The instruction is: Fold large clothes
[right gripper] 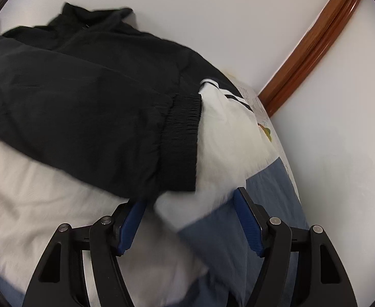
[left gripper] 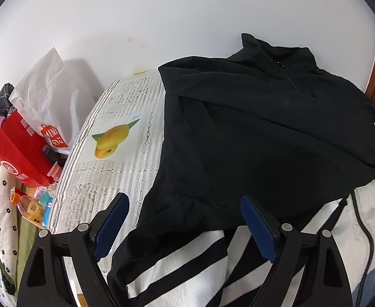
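both grippers gape over the jacket [left gripper: 251, 133]; its blurred hem seems unpinched.

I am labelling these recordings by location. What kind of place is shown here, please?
Probably a room in a home: a jacket lies on a table with a lace tablecloth, white walls with wooden trim stand behind, and a shopping bag and drink bottle sit on floral bedding.

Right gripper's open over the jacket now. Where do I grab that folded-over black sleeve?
Take the black sleeve at its ribbed cuff, probably from its free lower edge nearest the right gripper. The cuff is thick, bunched and lies atop the white panel, so the fingers can likely pinch it alone.
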Demonstrator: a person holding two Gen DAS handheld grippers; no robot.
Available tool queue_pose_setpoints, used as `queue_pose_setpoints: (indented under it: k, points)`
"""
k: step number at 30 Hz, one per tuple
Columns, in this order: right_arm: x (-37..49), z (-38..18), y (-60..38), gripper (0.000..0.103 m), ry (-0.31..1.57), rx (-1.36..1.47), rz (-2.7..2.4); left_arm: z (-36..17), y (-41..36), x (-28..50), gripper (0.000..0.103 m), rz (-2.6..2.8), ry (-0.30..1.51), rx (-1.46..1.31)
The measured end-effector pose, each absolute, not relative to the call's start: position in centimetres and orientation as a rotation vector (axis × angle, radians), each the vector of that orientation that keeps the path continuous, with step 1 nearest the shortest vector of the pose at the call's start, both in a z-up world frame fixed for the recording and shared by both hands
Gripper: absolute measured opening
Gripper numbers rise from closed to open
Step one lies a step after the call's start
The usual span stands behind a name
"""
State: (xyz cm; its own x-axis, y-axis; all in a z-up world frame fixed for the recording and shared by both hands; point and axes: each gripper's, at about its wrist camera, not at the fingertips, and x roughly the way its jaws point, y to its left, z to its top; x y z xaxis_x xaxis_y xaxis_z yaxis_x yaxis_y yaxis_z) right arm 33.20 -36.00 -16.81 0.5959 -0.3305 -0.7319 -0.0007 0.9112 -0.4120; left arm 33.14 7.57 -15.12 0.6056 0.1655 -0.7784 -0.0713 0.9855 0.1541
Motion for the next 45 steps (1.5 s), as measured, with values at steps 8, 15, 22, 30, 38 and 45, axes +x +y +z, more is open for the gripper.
queue_pose_setpoints:
  k: [8,15,22,30,38,45]
  points:
    - [33.0,-14.7,-42.6,0.012,0.891,-0.088,-0.212,-16.9,8.7,33.6,0.088,0.153,0.965,0.067]
    - [31.1,-12.8,-48.3,0.012,0.828,0.213,-0.213,-16.7,8.4,33.4,0.088,0.145,0.961,0.079]
    - [29.0,-11.1,-45.6,0.046,0.853,0.138,-0.206,-15.1,7.9,32.1,0.088,0.117,0.940,0.086]
    - [21.3,-8.4,-48.5,0.062,0.801,0.104,-0.314,-12.7,7.6,29.6,0.088,0.106,0.885,0.047]
    - [12.5,-11.6,-55.4,0.062,0.879,0.230,-0.445,-10.9,5.7,26.5,0.088,0.064,0.868,0.034]
    - [10.4,-15.1,-58.3,0.062,0.906,0.351,-0.417,-10.3,4.9,24.0,0.088,0.061,0.866,0.046]
